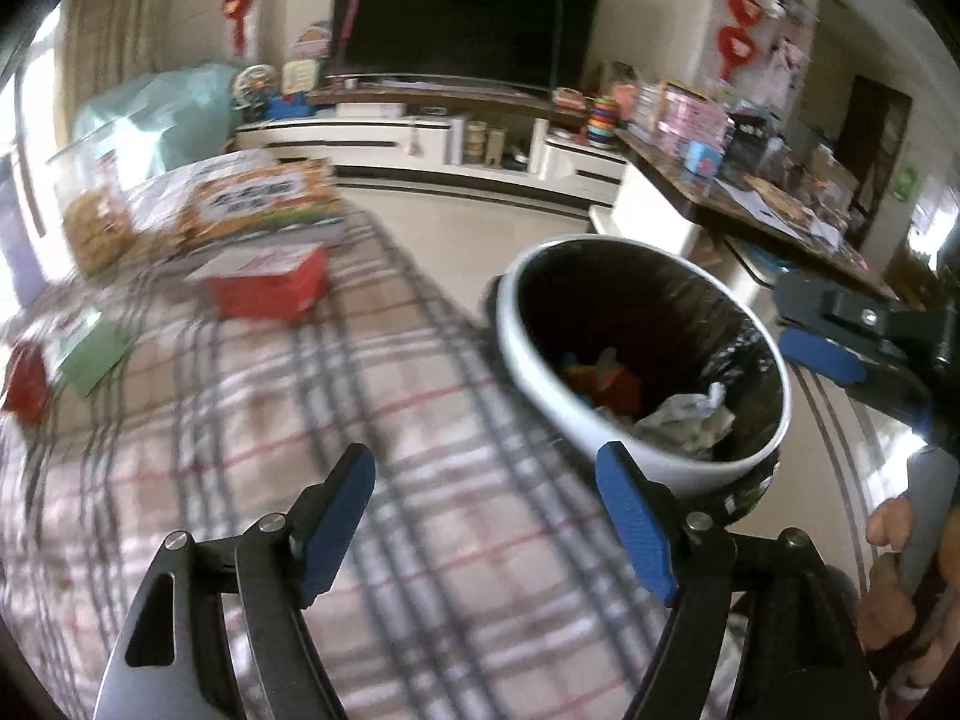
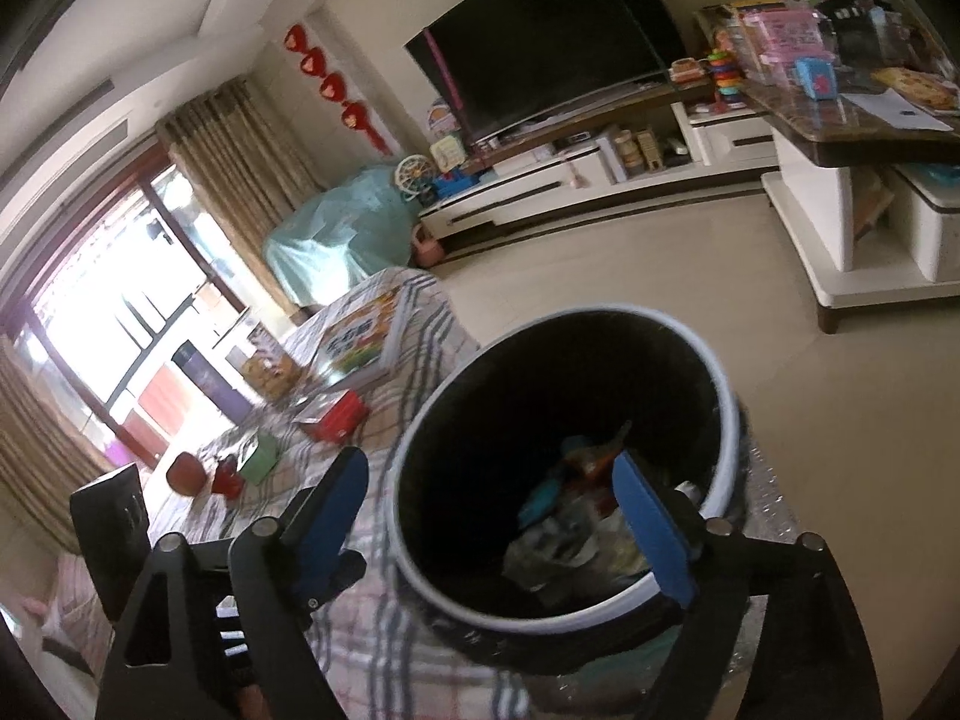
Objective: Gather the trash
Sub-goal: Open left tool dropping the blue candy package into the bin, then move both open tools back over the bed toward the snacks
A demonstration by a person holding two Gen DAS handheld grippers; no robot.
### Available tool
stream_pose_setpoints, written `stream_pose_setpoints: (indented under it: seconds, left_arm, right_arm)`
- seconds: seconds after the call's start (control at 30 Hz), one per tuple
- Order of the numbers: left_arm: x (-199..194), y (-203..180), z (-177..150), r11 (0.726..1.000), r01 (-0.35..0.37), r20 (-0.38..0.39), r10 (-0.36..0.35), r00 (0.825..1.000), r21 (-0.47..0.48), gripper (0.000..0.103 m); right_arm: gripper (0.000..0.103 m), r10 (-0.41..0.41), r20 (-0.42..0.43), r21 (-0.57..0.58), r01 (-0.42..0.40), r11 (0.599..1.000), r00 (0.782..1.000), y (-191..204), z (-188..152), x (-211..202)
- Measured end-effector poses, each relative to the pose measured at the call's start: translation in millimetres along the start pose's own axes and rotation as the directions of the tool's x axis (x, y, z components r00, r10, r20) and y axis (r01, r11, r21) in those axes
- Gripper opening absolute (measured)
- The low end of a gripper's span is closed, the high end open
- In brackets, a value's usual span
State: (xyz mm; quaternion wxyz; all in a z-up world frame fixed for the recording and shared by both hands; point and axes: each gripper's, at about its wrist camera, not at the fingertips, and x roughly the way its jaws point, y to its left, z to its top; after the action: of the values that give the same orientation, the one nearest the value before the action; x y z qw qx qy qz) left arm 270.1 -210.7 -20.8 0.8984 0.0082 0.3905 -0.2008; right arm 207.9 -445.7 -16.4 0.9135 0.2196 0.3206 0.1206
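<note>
One bin [image 2: 564,468], two open tongs [image 1: 486,516] [image 2: 492,516], two red cups [image 2: 204,474]

One white trash bin [image 1: 600,420] with a black liner stands beside the plaid-covered table [image 1: 420,540]. On that table lie one red box [image 1: 264,288], one large picture-book box [image 1: 264,204], one green packet [image 1: 96,354] and two small red items [image 2: 204,477].
</note>
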Motion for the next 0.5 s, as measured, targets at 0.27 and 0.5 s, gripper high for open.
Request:
stream_pose_setpoints:
  seconds: [0.27,0.5]
  left_arm:
    - [-39,45,-27,0.993,-0.056,0.02,0.058,0.998,-0.107,0.077]
    - [-68,79,-47,0.979,-0.1,0.036,0.108,0.994,-0.176,0.077]
  right_arm:
    - [0.091,0.053,-0.043,-0.063,-0.055,0.996,0.998,43,-19,12]
    - [0.094,0.084,-0.096,-0.128,-0.096,0.987,0.992,80,-40,28]
